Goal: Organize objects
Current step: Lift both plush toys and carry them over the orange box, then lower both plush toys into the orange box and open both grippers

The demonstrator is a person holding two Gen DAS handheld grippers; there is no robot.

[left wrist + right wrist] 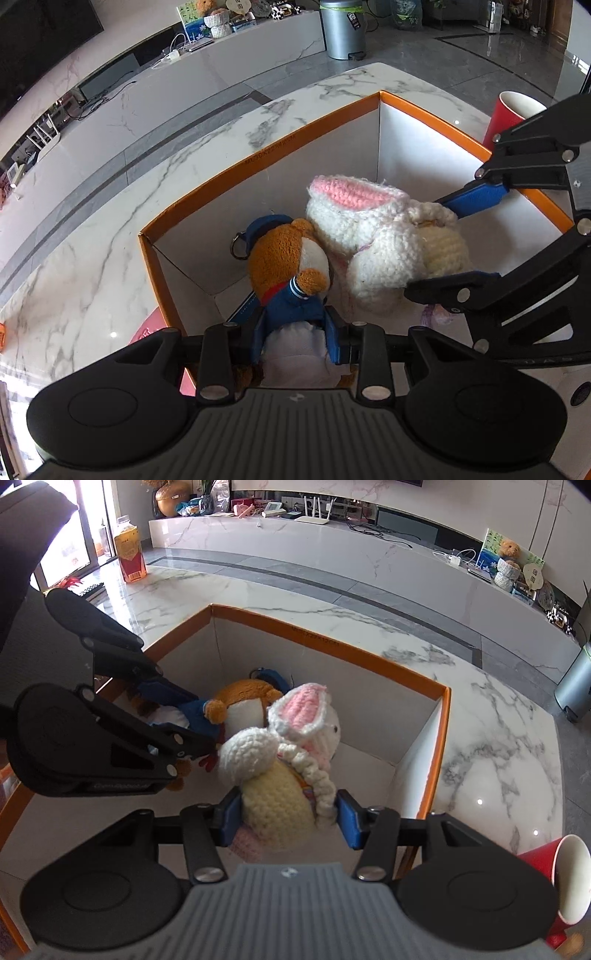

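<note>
An orange-rimmed box (317, 125) with white walls stands on the marble table; it also shows in the right wrist view (369, 653). My left gripper (295, 339) is shut on a brown plush bear (291, 254) in a blue jacket and holds it inside the box. My right gripper (290, 819) is shut on a white and cream crocheted bunny (273, 797) with pink ears, held inside the box beside the bear (240, 701). The two toys touch. The right gripper (458, 240) also shows in the left wrist view, around the bunny (380, 236).
A red paper cup (508, 114) stands on the table just outside the box; it also shows in the right wrist view (554, 878). A bottle of amber drink (130, 552) stands at the table's far corner. A grey bin (341, 27) is on the floor.
</note>
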